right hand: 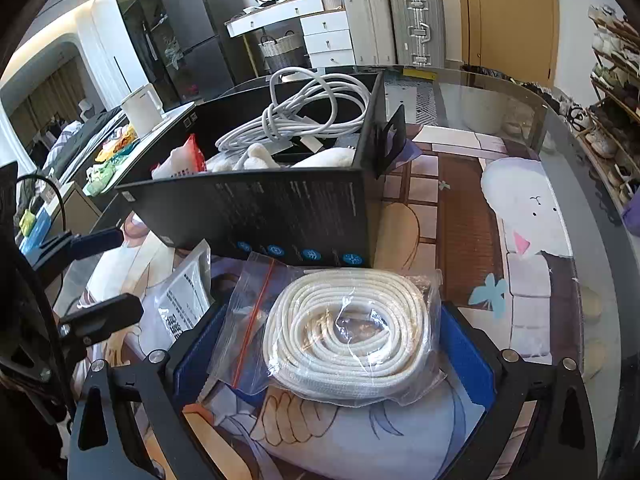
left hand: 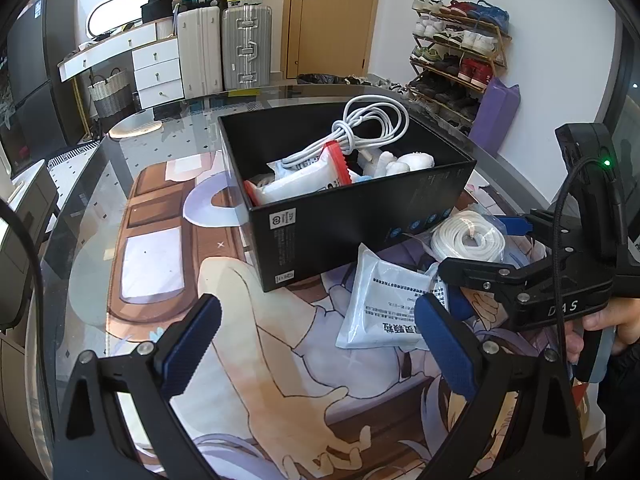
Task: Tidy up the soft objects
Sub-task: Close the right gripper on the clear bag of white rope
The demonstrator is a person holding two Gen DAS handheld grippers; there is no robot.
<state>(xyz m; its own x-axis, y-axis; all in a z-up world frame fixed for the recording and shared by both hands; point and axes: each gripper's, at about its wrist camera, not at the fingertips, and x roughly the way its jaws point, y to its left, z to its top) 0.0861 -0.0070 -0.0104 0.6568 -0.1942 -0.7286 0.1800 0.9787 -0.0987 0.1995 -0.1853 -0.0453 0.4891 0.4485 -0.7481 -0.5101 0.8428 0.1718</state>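
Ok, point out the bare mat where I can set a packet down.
Free: the wide mat left of the black box, and the stretch right of it toward the table's curved edge. Crowded: in front of the box, where the white packet and bagged rope lie.

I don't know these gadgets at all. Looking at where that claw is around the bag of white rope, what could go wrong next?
1. The right gripper straddles the bagged rope coil; its pads may pinch only slippery plastic, so the bag could slide out when lifted.
2. The black box is already crowded with a white cable and packets, so the coil may perch on top and tumble off.
3. The left gripper hovers close by over the white pouch; the two tools could bump.
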